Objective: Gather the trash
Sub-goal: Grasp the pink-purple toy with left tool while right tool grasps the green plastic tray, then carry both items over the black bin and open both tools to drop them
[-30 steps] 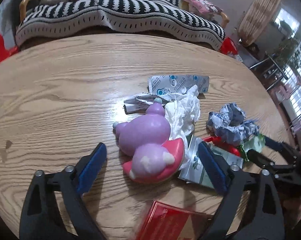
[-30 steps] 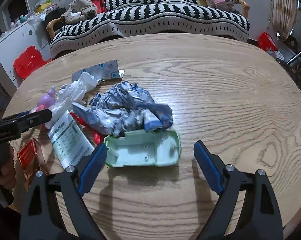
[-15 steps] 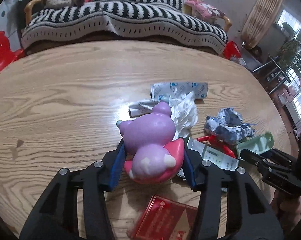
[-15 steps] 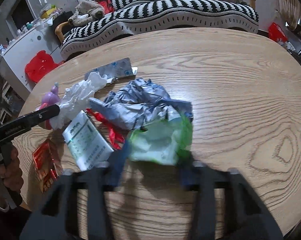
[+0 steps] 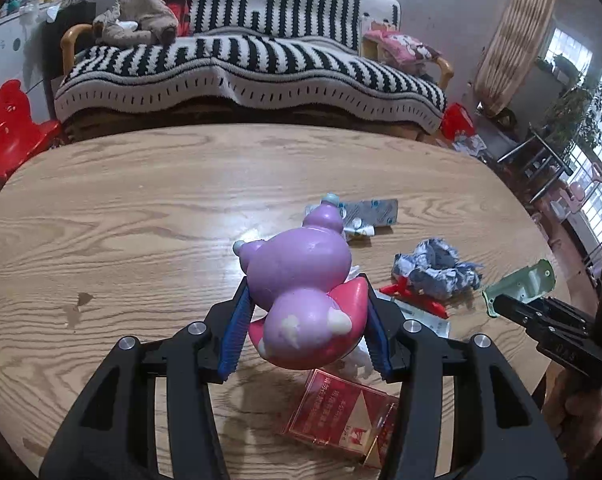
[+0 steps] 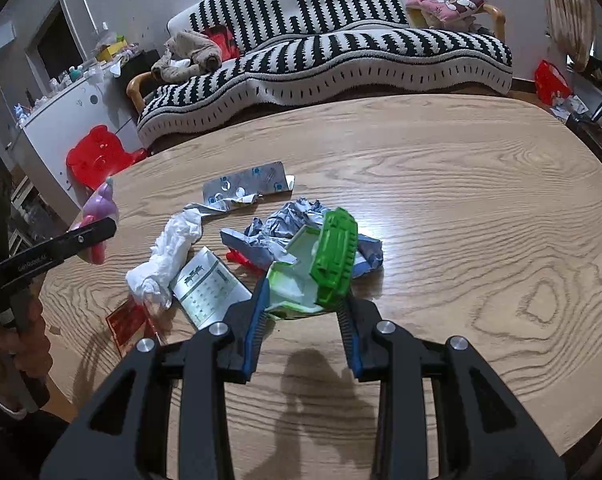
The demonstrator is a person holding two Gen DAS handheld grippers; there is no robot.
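My left gripper (image 5: 305, 332) is shut on a purple and pink toy figure (image 5: 301, 280) and holds it above the wooden table (image 5: 141, 220); the toy also shows in the right wrist view (image 6: 99, 220). My right gripper (image 6: 305, 316) is shut on a green plastic wrapper box (image 6: 321, 268), lifted off the table; it also shows in the left wrist view (image 5: 521, 286). On the table lie a crumpled grey-blue paper (image 6: 289, 228), a white tissue (image 6: 165, 256), a blister pack (image 6: 245, 188), a printed leaflet (image 6: 207, 288) and a red packet (image 5: 341, 412).
A black-and-white striped sofa (image 5: 241, 64) stands behind the table. A red plastic stool (image 6: 97, 156) and a white cabinet (image 6: 61, 120) are to the left. The table's near edge is close to both grippers.
My left gripper closed on the purple toy and lifted it. My right gripper closed on the green box and raised it, tilting it upright.
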